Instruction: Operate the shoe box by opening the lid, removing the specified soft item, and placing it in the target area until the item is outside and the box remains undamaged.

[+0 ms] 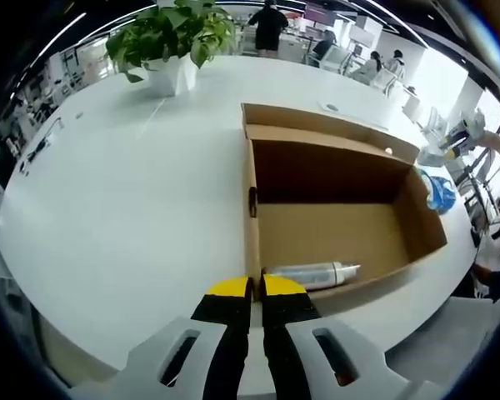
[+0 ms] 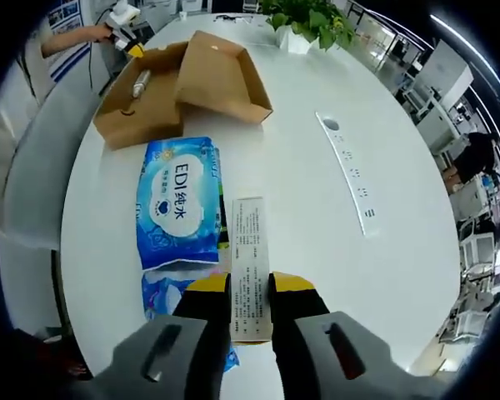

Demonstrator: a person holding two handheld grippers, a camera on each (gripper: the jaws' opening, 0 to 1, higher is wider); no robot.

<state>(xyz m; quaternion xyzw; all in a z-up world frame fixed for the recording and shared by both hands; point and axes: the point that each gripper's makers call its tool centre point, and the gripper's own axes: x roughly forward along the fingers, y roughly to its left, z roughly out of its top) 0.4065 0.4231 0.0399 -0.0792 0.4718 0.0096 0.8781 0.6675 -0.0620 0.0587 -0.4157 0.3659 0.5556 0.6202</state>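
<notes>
With the blue wet-wipe pack (image 2: pixel 177 204) clamped in our right hand-held gripper (image 2: pixel 250 287) by its white label flap (image 2: pixel 250 267), far from the open shoe box (image 2: pixel 171 87), we should lower it flat onto the table (image 2: pixel 317 217) before releasing, keeping the clenched, empty left hand-held gripper (image 1: pixel 257 287) off the box wall just ahead.

Brown shoe box (image 1: pixel 333 192), blue wipes pack (image 2: pixel 177 204), white table (image 1: pixel 125 192), seemingly silver tube (image 1: pixel 312 273)

box (image 1: pixel 333 208) top open, reachable from above | bottle (image 1: pixel 312 273) inside | table (image 1: pixel 133 208) left bare
</notes>
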